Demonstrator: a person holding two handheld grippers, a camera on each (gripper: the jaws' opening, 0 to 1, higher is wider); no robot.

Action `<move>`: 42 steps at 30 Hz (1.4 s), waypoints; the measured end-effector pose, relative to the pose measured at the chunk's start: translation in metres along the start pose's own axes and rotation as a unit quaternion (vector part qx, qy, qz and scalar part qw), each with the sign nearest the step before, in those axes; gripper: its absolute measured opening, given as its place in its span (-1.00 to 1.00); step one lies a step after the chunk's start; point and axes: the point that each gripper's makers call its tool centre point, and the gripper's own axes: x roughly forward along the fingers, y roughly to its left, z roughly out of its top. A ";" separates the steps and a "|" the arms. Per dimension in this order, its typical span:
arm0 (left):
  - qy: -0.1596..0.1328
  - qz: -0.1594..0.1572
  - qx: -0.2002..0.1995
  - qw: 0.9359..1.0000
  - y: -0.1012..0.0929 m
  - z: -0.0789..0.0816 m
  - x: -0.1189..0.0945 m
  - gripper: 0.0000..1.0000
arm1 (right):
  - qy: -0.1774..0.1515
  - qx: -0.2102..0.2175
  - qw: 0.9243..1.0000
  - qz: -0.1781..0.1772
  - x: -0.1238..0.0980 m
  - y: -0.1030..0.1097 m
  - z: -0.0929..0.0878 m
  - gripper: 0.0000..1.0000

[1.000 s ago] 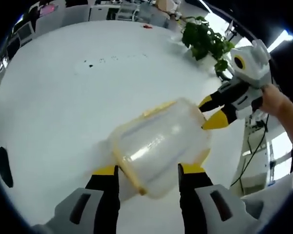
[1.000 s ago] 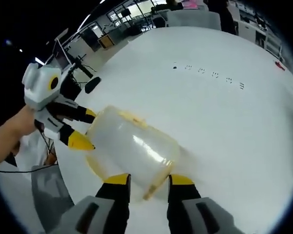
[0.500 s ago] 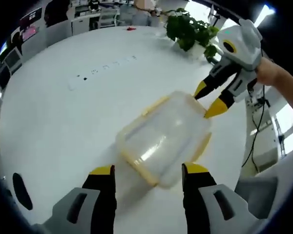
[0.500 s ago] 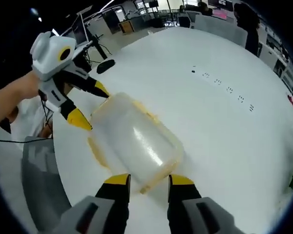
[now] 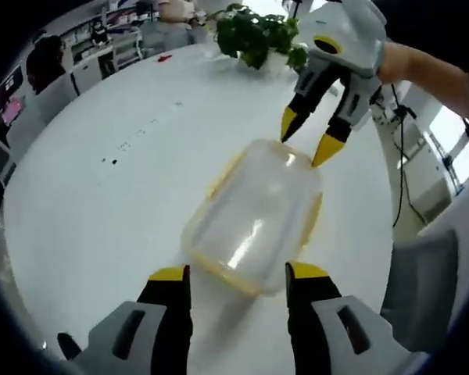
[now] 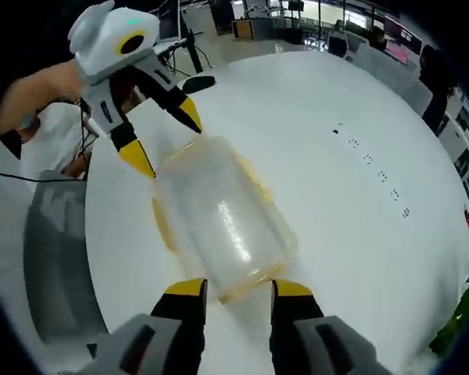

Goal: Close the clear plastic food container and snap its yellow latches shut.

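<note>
Clear plastic container (image 5: pixel 254 219) lies lengthwise on the white tabletop (image 5: pixel 102 203) between both released tools — left tool (image 5: pixel 238 275) at its 6 o'clock end, right tool (image 5: pixel 306 141) at 1 o'clock.

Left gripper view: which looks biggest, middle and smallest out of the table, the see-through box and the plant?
1. The white table takes up most of the view.
2. The clear plastic container comes next.
3. The green plant looks smallest, but it stands far back on the table, so its real size is unsure.
</note>
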 end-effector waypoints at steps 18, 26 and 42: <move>0.013 -0.007 0.096 0.995 -0.008 0.019 0.005 -0.17 | 0.018 -0.111 0.994 0.015 0.005 0.011 0.019 -0.47; 0.011 -0.016 0.114 0.993 -0.017 0.030 0.014 -0.19 | 0.012 -0.126 0.992 0.020 0.011 0.017 0.031 -0.49; 0.002 -0.022 0.115 0.993 -0.029 0.043 0.025 -0.20 | -0.005 -0.136 0.990 0.022 0.016 0.019 0.049 -0.55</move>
